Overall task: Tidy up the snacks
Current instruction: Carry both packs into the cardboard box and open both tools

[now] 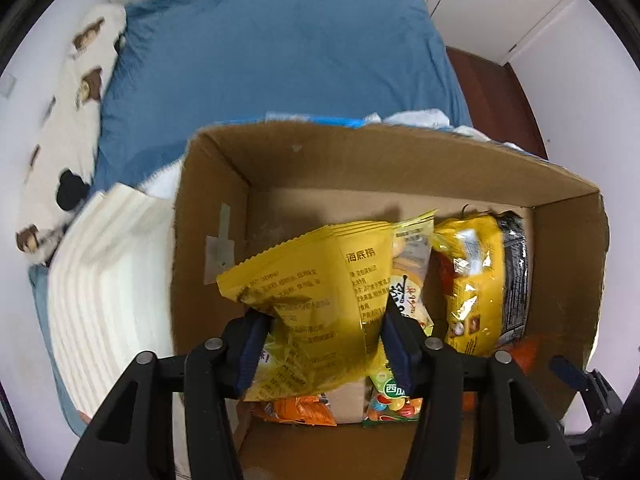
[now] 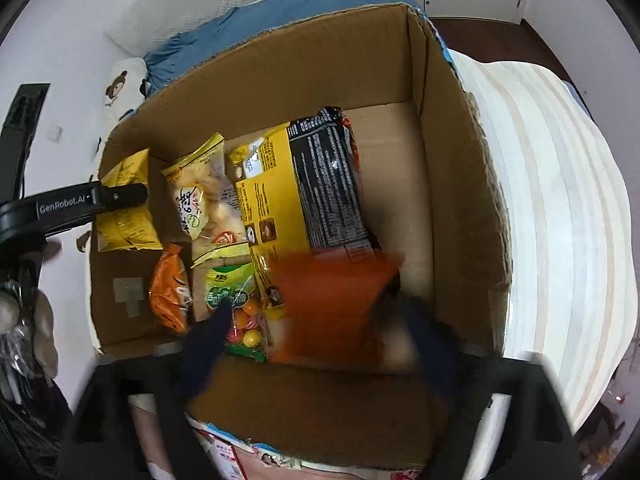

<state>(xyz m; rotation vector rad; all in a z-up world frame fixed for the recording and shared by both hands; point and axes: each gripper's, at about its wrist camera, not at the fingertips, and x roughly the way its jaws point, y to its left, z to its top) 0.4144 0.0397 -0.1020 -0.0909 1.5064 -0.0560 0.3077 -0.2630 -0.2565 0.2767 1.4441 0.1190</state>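
Snacks mostly in cardboard box (image 2: 452, 184) already: big yellow-black pack (image 2: 304, 188), pale chip bag (image 2: 204, 196), orange pouch (image 2: 170, 292), green candy bag (image 2: 236, 308) on floor of box.

My left gripper (image 1: 324, 344): jaws partly apart, yellow packet (image 1: 316, 292) between them over box; pads seem off it, judging release. Can't confirm contact.

My right gripper (image 2: 320, 320): jaws wide apart, blurred orange-red packet (image 2: 332, 308) between, looks dropped.

Around: blue bedding (image 1: 280, 52), cream striped blanket (image 2: 560, 200), bear-print pillow (image 1: 68, 128). High box walls crowd wrists. Remaining snacks outside: can't tell.
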